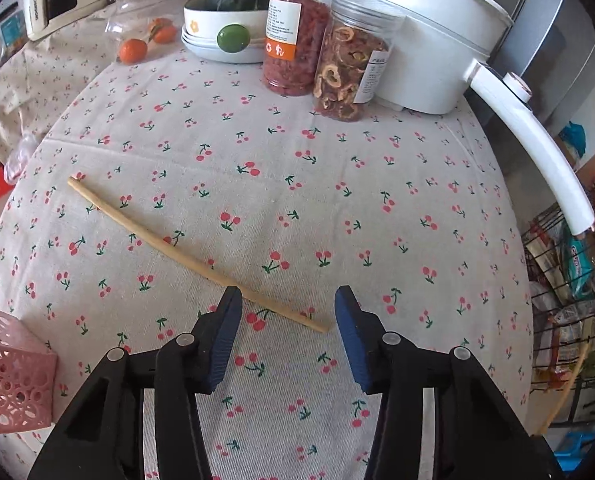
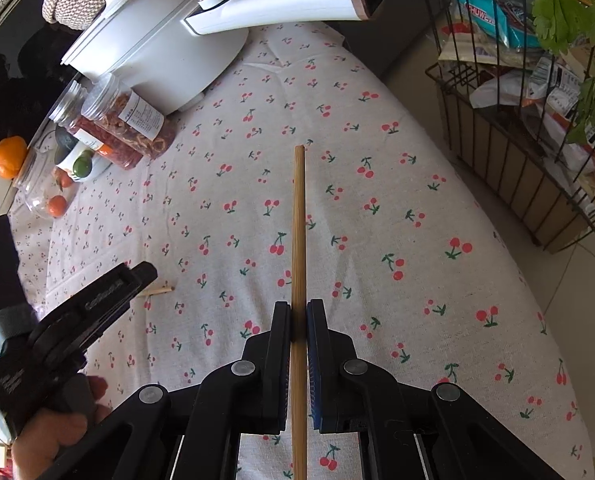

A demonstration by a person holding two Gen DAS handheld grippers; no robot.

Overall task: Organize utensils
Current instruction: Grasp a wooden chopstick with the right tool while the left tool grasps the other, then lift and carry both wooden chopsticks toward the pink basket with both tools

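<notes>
A pale wooden chopstick (image 1: 185, 250) lies slanted on the cherry-print tablecloth (image 1: 337, 200). My left gripper (image 1: 288, 300) is open, its fingers either side of the chopstick's near end, just above the cloth. In the right wrist view my right gripper (image 2: 298, 314) is shut on a second, darker chopstick (image 2: 299, 216) that points straight ahead above the table. The left gripper (image 2: 145, 276) shows there at the left, held by a hand, with the tip of the lying chopstick (image 2: 162, 290) beside it. A pink perforated holder (image 1: 9, 376) stands at the near left.
At the back stand two clear jars of dried food (image 1: 297, 40), a white bowl with a dark squash (image 1: 233, 20), a glass jar with oranges (image 1: 145, 28) and a white electric pot with a long handle (image 1: 529, 136). A wire basket of packets (image 2: 537, 120) stands off the right edge.
</notes>
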